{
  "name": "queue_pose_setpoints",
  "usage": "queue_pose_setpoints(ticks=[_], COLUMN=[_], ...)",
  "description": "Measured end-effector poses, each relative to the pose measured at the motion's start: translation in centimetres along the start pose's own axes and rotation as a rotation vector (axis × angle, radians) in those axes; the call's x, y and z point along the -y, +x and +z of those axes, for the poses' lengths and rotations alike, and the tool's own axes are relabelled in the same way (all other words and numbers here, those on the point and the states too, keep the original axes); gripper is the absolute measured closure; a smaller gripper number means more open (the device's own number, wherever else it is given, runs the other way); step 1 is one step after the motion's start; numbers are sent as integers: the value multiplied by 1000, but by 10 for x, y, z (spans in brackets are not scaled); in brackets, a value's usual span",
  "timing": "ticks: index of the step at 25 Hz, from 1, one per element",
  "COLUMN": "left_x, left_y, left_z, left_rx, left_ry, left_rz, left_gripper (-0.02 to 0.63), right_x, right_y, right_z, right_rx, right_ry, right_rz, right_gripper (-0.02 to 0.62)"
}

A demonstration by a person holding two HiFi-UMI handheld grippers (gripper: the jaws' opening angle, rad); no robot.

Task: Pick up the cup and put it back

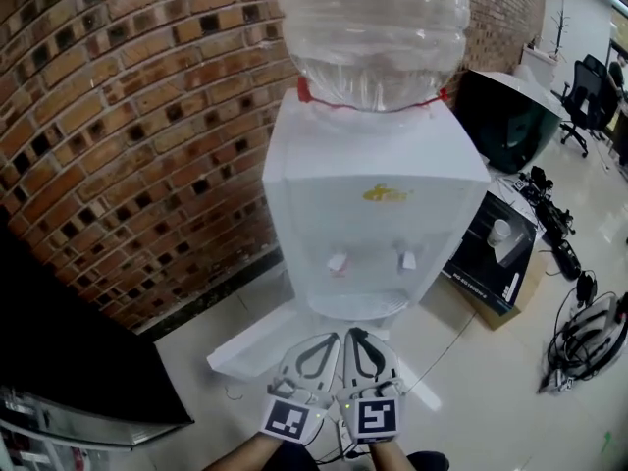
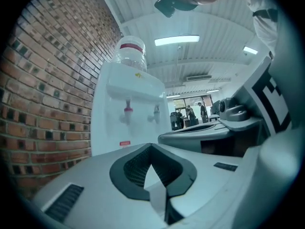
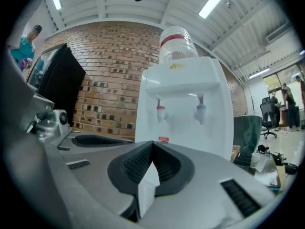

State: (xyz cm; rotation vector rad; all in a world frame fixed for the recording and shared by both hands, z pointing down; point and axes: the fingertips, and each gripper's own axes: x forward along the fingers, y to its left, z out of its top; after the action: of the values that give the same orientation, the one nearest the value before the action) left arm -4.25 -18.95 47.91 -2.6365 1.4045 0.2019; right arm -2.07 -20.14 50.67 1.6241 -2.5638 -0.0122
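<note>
You are holding both tools low in front of the white water machine [image 1: 373, 214], side by side and nearly touching. The left tool [image 1: 332, 341] is pressing its jaws together, and nothing is sitting between them. The right tool [image 1: 357, 336] is doing the same: its jaws are shut tight and holding nothing. Both tools are pointing up at the machine's two taps [image 1: 338, 261]. A big clear bottle [image 1: 373, 27] is sitting upside down on top of the machine. A brick wall [image 1: 128, 116] is standing behind it. What looks like a small white cup [image 1: 500, 232] is sitting on a dark box [image 1: 488, 263] on the floor [image 1: 471, 381], to the right of the machine and well apart from both tools. A dark green bin [image 1: 505, 121] is standing just behind that box.
</note>
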Motion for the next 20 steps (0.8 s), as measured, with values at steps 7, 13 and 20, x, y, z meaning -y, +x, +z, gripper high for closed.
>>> queue_pose_setpoints(ticks=[7,13,20], left_x=[3,10,12], left_y=[10,23,24], left_z=[140,263,384], left_rx=[-34,-17,0], left_ry=[-18,-6,-45], left_rz=[-8,-21,0], left_gripper=[615,615,615], right_x=[-2,0,-2], right_y=[-31,-58,-89], right_z=[143,266,376], right_rx=[-26,-12,-8], right_ry=[53,81,9], right_rz=[11,13,15], right_gripper=[591,591,592])
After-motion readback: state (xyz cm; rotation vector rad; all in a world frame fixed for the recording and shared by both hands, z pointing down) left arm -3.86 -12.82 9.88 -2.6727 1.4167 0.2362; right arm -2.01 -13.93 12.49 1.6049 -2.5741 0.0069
